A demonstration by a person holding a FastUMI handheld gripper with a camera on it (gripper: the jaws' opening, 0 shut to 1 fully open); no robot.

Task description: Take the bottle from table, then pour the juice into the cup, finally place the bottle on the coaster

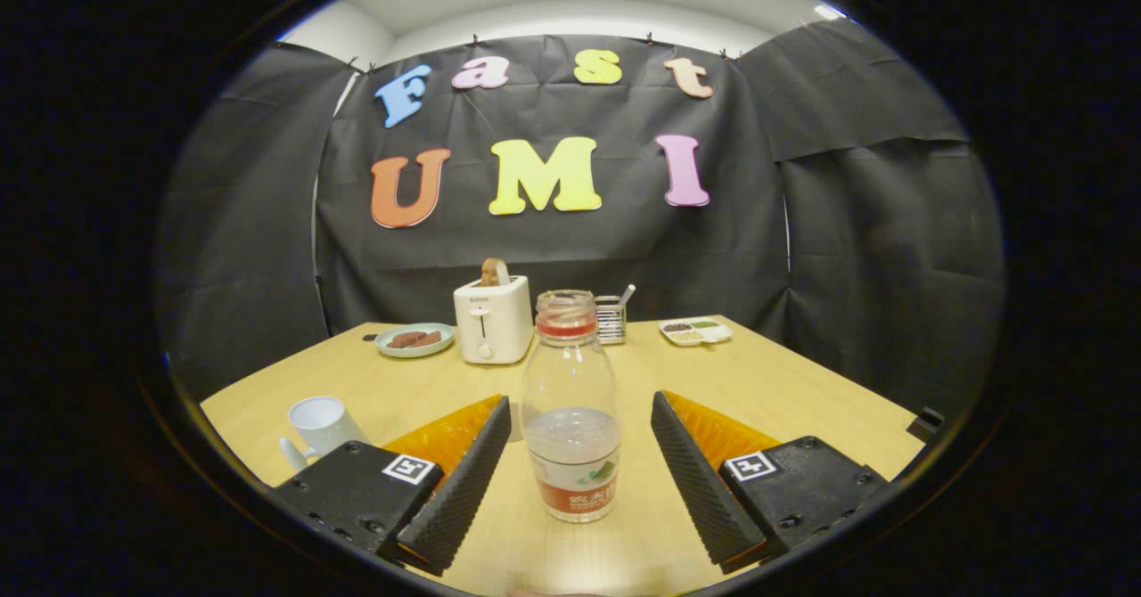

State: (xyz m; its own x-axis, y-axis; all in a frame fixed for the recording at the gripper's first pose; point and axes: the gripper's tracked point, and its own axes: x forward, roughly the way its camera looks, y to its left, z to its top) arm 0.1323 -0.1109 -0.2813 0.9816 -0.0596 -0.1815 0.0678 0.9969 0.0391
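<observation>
Bottle (570, 405) stands upright on the table (802, 383), right between my two fingers, and I take it as my landmark. My gripper (570, 477) is spread wide; each finger has a clear gap to the bottle's sides, so I have hold of nothing yet. I judge I am lined up this way so that closing will pinch the lower body, near the label, where the liquid sits low and the weight is steady. Its cap seems off, which suits pouring but means I must keep it level once lifted. To the left of the bottle, a little nearer me, the white cup (319, 421) waits. Beyond the bottle are a toaster (492, 319), a plate (414, 339), a small rack (611, 319) and a divided dish (695, 331).
</observation>
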